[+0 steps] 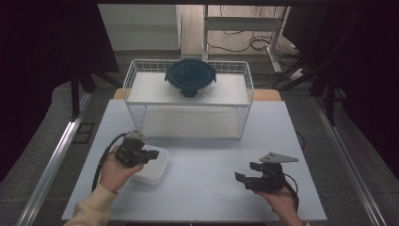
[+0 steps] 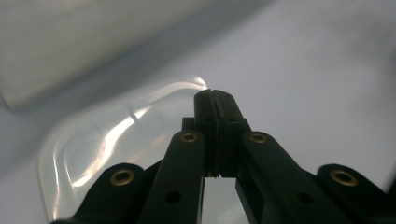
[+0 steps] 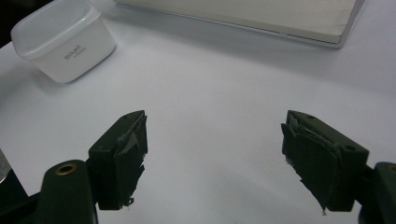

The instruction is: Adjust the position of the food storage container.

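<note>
— Looking at the white, square, lidded plastic container at the near left of the pale table: light, stiff, smooth-sided, I'd guess slippery.

— Where would you grip?

— Across the lid's rim. The left gripper is above it, jaws clenched on nothing; the right gripper hangs released, well apart.

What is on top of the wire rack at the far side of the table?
A round container with a dark blue lid stands on the upper shelf of the wire rack. The lid covers it, so its contents cannot be seen. On the lower shelf I see nothing.
</note>
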